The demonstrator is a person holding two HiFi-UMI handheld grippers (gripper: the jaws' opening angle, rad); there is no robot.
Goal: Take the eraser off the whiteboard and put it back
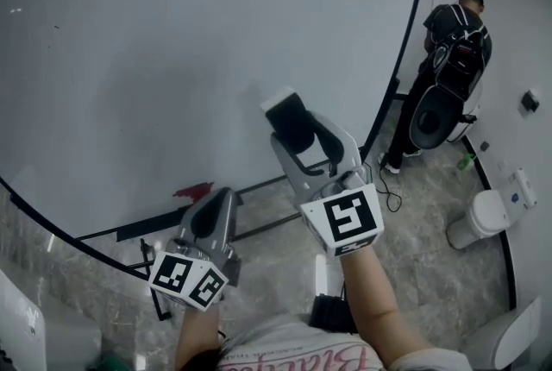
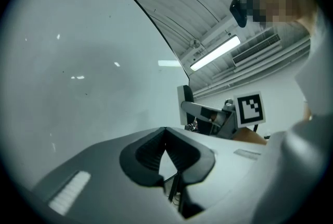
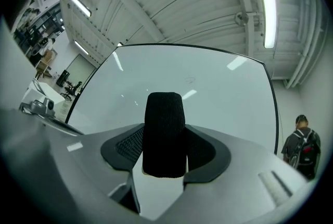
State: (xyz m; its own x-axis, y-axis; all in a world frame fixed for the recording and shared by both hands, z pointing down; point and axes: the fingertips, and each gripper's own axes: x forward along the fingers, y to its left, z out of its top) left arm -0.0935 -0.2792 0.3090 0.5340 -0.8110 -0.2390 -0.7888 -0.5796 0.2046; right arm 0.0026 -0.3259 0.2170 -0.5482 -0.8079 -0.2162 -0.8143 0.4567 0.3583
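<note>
Head view: the right hand-held gripper (image 1: pixel 299 135) clamps the black eraser (image 1: pixel 285 108) before the whiteboard (image 1: pixel 172 41), the left hand-held gripper (image 1: pixel 210 218), jaws closed on nothing, at its seven o'clock.

Open-plan office hall — whiteboard (image 1: pixel 172 59), ribbed ceiling (image 3: pixel 208 4), distant desks (image 3: pixel 44 56)

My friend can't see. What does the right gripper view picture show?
The right gripper holds a black eraser between its jaws, close to the camera. Behind it is a big whiteboard, and a person with a backpack stands at the far right.
</note>
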